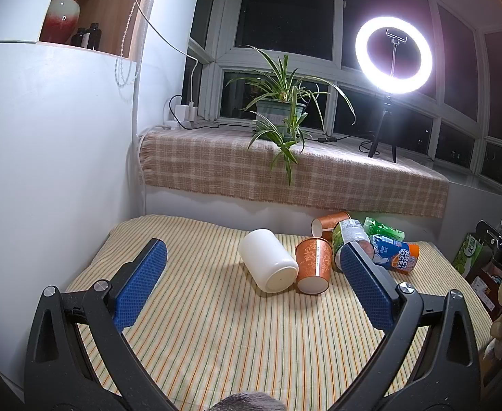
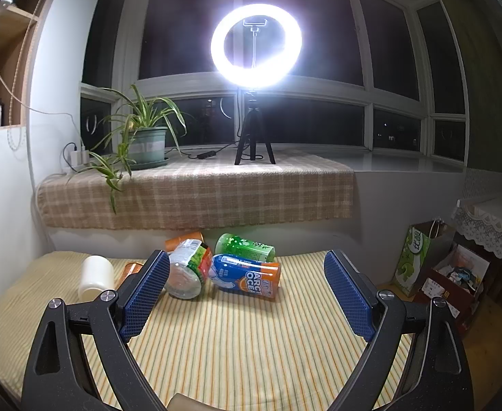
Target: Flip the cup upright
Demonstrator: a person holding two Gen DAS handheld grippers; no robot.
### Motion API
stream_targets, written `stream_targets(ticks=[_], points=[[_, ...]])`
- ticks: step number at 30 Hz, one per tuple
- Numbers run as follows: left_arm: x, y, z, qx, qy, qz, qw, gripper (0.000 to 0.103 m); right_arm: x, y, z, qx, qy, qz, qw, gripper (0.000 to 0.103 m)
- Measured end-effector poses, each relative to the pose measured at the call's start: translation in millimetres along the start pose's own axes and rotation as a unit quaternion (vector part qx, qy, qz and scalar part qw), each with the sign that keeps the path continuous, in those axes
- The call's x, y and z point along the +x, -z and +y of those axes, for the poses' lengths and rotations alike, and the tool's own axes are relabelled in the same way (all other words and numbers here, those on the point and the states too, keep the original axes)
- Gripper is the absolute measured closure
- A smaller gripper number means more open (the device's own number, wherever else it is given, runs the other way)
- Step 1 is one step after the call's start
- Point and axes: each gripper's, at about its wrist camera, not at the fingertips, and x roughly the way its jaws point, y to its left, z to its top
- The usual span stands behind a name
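A white cup [image 1: 268, 260] lies on its side on the striped cloth [image 1: 216, 325], its base toward me. It also shows in the right wrist view [image 2: 95, 277] at the left. An orange paper cup [image 1: 314, 265] stands upside down touching it; another orange cup [image 1: 331, 224] lies on its side behind. My left gripper [image 1: 252, 263] is open and empty, the white cup between and beyond its fingertips. My right gripper [image 2: 245, 274] is open and empty, short of a clear bottle [image 2: 187, 267] and a blue-orange bottle [image 2: 247, 274].
A green bottle [image 2: 245, 246] lies behind the others. A checked-cloth sill [image 2: 196, 188] carries a potted plant [image 2: 146, 144] and a ring light [image 2: 256, 44]. A white wall [image 1: 45, 171] is at the left. Bags and boxes [image 2: 439, 267] stand on the floor at the right.
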Motion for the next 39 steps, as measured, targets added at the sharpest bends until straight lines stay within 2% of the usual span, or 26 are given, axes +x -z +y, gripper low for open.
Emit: stream_targets(ticks=[39], points=[[1.5,6.3,5.0,-0.004,-0.007,0.003,1.0,0.0,4.4,3.0,9.4,-0.004,-0.01,0.009,1.0,0.011]])
